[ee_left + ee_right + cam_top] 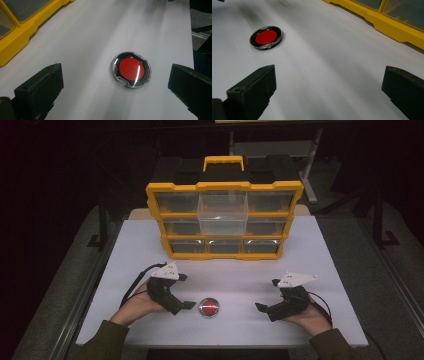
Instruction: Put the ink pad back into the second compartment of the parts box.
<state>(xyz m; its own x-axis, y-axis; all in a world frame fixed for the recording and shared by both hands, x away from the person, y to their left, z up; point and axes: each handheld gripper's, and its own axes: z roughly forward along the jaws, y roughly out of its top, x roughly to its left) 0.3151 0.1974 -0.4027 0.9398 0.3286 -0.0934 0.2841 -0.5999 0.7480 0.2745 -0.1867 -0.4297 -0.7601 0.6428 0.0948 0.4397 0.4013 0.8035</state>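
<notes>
A small round case (209, 307) with a red centre and a clear rim is seen lying flat on the white table (300, 245), near the front edge and between the two tools. In the high view the left tool (186, 305) is held just beside the case, its tips pointed toward it, while the right tool (263, 308) is kept well apart on the other side, its tips also turned inward. Each tool is gripped from below by a hand in a dark green sleeve.

In the left gripper view the case (131, 69) is framed between the two black jaws, which are spread wide and touch nothing; it is set closer to the right-hand jaw. In the right gripper view the jaws are likewise spread wide over bare table, and the case (266, 37) is seen farther off at the upper left.

At the back of the table a yellow organiser (224, 220) with clear drawers is stood upright. One clear drawer (223, 212) in the top middle is pulled forward out of its row.
</notes>
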